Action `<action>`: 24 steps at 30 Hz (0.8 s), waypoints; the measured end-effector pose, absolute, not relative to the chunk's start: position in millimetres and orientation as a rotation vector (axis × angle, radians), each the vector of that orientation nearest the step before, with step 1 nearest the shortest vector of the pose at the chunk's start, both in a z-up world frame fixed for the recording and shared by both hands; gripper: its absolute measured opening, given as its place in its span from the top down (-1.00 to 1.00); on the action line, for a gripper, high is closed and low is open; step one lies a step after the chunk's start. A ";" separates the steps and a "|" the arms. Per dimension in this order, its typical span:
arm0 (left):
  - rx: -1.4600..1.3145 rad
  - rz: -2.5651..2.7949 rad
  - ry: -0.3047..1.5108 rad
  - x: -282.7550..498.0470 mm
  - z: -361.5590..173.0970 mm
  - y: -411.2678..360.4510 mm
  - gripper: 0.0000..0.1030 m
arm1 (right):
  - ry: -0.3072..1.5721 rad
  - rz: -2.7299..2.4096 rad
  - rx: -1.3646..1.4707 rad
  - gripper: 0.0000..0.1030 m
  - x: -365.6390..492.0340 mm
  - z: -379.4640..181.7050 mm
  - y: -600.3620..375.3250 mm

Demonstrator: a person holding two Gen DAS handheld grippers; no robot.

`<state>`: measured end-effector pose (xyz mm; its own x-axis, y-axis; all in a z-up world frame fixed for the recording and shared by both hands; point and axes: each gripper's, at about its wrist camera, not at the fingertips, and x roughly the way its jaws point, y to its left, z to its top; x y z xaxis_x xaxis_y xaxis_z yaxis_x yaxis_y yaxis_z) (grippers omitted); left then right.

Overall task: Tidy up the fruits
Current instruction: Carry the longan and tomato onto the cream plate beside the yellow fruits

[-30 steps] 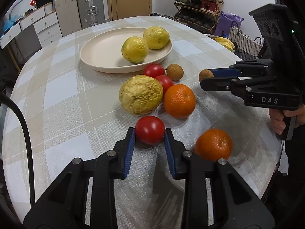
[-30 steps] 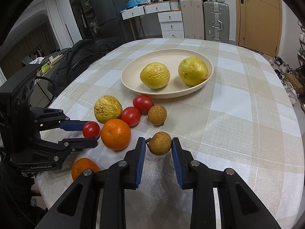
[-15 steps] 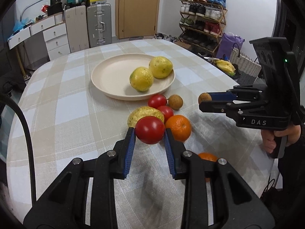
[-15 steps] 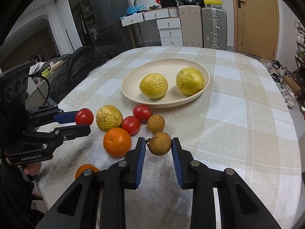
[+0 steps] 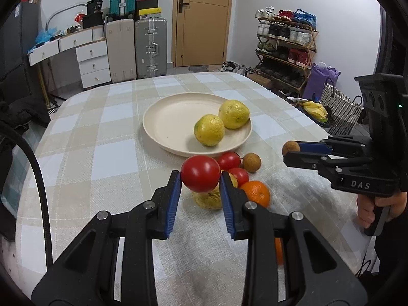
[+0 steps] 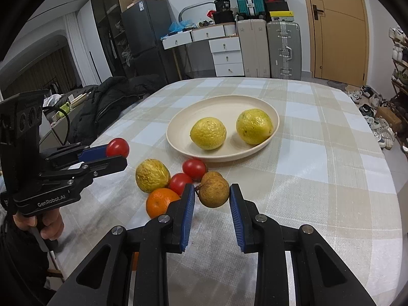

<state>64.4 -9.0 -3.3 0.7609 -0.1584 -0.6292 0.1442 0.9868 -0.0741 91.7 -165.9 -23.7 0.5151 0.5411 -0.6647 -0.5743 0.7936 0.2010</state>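
The left gripper (image 5: 200,178) is clamped on a tomato (image 5: 200,173), now lifted clear of the cloth; a second ago that tomato sat on the table (image 5: 102,137) beside the orange (image 5: 255,193). The right gripper (image 6: 212,193) pinches a brown longan (image 6: 213,191) as before, held above the table and hardly moved. On the cloth lie two tomatoes, one longan, one wrinkled yellow fruit (image 6: 152,176) and two oranges, the nearer one mostly hidden behind the left gripper's frame. The plate (image 6: 183,125) beyond holds two yellow fruits.
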 end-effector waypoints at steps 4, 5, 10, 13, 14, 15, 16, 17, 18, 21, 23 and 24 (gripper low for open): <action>-0.027 -0.151 0.667 68.3 -0.8 -6.5 0.46 | 0.769 0.680 -0.050 0.44 90.3 -22.0 -160.9; -0.029 -0.147 0.663 69.1 -0.5 -6.0 0.46 | 0.767 0.683 -0.050 0.44 90.2 -21.9 -159.5; -0.046 -0.129 0.649 76.9 -0.6 -3.9 0.46 | 0.751 0.691 -0.041 0.44 91.7 -19.9 -158.1; -0.061 -0.119 0.647 82.6 -1.6 -2.4 0.46 | 0.738 0.696 -0.026 0.44 94.0 -16.6 -159.0; -0.061 -0.115 0.647 84.8 -2.4 -2.4 0.46 | 0.735 0.697 -0.021 0.44 94.9 -15.6 -159.5; -0.053 -0.108 0.646 86.5 -2.8 -3.0 0.46 | 0.727 0.697 -0.016 0.44 95.8 -14.4 -160.0; -0.045 -0.103 0.644 88.2 -3.2 -3.8 0.46 | 0.723 0.700 -0.013 0.44 96.8 -13.5 -160.5; -0.040 -0.100 0.643 90.0 -3.6 -4.5 0.46 | 0.721 0.702 -0.010 0.44 98.0 -12.9 -160.6; -0.041 -0.100 0.643 92.1 -4.0 -4.7 0.46 | 0.720 0.701 -0.006 0.44 100.2 -11.8 -161.0; -0.043 -0.099 0.647 96.7 -5.0 -6.1 0.46 | 0.720 0.696 0.006 0.44 107.1 -10.6 -161.5; -0.036 -0.094 0.648 102.1 -5.9 -7.8 0.46 | 0.720 0.688 0.009 0.44 112.1 -10.3 -161.4; -0.034 -0.094 0.649 104.3 -6.0 -9.0 0.46 | 0.720 0.687 0.011 0.44 114.4 -9.9 -161.5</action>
